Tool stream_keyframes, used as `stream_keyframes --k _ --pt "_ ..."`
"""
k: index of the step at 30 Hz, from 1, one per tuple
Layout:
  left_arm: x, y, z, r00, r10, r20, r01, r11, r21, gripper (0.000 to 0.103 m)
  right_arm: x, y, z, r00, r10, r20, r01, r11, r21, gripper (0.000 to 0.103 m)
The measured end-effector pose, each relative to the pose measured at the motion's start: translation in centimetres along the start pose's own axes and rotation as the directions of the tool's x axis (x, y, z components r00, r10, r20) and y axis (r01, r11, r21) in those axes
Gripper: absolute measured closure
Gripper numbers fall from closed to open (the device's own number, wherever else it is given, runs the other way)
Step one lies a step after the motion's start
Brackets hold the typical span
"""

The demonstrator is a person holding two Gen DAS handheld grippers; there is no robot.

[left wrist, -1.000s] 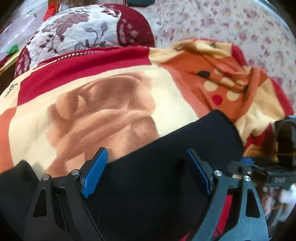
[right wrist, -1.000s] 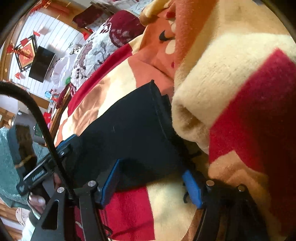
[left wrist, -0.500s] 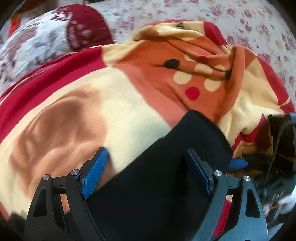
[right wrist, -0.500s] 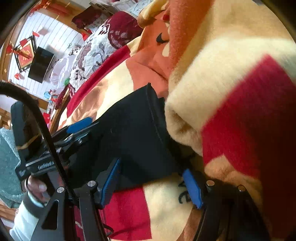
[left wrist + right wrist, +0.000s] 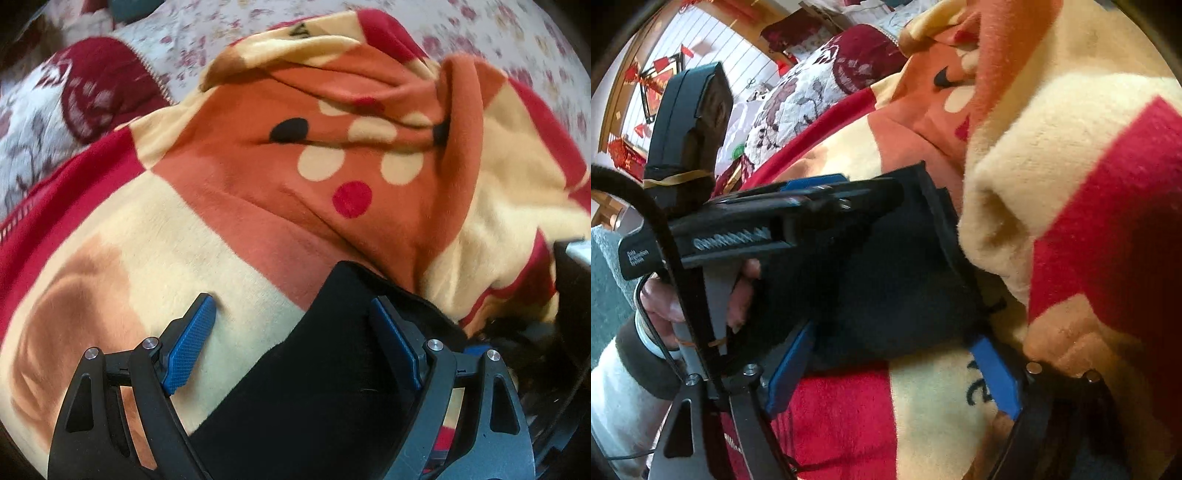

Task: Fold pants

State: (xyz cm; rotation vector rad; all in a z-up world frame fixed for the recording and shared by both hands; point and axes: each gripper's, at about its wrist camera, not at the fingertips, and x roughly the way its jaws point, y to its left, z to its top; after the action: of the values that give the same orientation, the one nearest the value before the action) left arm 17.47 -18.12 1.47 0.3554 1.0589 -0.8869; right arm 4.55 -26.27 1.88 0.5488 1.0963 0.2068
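The black pants [image 5: 332,369] lie on a fleece blanket with red, cream and orange patches [image 5: 258,184]. My left gripper [image 5: 295,332] is open above the pants near their end; its left pad is over cream blanket, its right pad over black cloth. In the right wrist view the pants [image 5: 897,280] lie between my open right gripper's blue pads [image 5: 890,354], with the hem toward a rolled blanket fold [image 5: 1015,206]. The left gripper [image 5: 783,218] and the hand holding it cross above the pants there.
A red and white floral quilted cushion [image 5: 55,99] lies at the far left, floral sheet [image 5: 480,22] behind. The bunched blanket fold rises close on the right of the pants. A window with red decorations [image 5: 653,92] shows far left in the right wrist view.
My left gripper has moved right along the pants toward the right gripper, so less black cloth lies between its fingers. In the right wrist view it now looms over the pants.
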Motion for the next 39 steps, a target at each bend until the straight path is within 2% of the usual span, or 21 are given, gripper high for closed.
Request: stream_keyframes --k 11,16,22,24,25,26,27,30,33,35,39 --pt "1.1 0.6 0.8 0.998 -0.043 -0.035 0.043 0.999 0.012 0.017 -0.1 -0.2 0.0 1.000 0.022 0.018 -0.022 1.000 0.012 0.014" --pt "1.4 0.0 1.3 0.997 -0.067 -0.045 0.069 0.997 0.045 0.017 -0.5 -0.8 0.0 0.999 0.040 0.034 -0.041 0.998 0.043 0.019" --pt "1.8 -1.6 1.1 0.998 -0.038 -0.054 0.045 0.991 0.128 0.018 -0.3 -0.5 0.1 0.999 0.026 0.038 -0.027 0.999 0.026 0.024" --pt "1.8 -1.9 1.1 0.997 -0.052 -0.049 0.058 0.988 0.142 0.030 -0.3 -0.4 0.3 0.999 0.016 0.042 -0.016 1.000 0.018 0.032" --pt "1.6 -2.0 1.0 0.996 -0.074 -0.051 0.081 0.985 0.149 0.052 -0.5 -0.5 0.3 0.998 0.023 0.050 -0.024 1.000 0.019 0.037" --pt "1.7 -2.1 0.9 0.992 -0.106 -0.063 0.114 0.982 0.151 0.066 -0.7 -0.7 0.3 0.998 0.035 0.056 -0.037 0.999 0.023 0.051" --pt "1.8 -2.2 0.9 0.992 -0.110 -0.069 0.119 0.982 0.148 0.066 -0.8 -1.0 0.4 0.997 0.051 0.062 -0.053 0.998 0.034 0.061" --pt "1.8 -1.9 1.1 0.991 -0.122 -0.055 0.128 0.983 0.128 0.083 -0.9 -2.1 0.5 0.994 0.082 0.070 -0.088 0.993 0.077 0.074" --pt "1.1 -0.7 1.1 0.988 -0.149 -0.030 0.151 0.986 0.067 0.090 -1.6 -2.1 0.8 0.991 0.104 0.090 -0.110 0.992 0.064 0.085" --pt "0.2 -0.3 1.2 0.987 -0.159 -0.002 0.159 0.986 0.057 0.091 -2.7 -1.4 0.8 0.987 0.118 0.105 -0.121 0.993 0.018 0.089" --pt "-1.9 0.1 1.4 0.985 -0.166 0.055 0.163 0.985 0.050 0.092 -4.0 0.8 1.2 0.980 0.158 0.124 -0.150 0.986 -0.075 0.090"
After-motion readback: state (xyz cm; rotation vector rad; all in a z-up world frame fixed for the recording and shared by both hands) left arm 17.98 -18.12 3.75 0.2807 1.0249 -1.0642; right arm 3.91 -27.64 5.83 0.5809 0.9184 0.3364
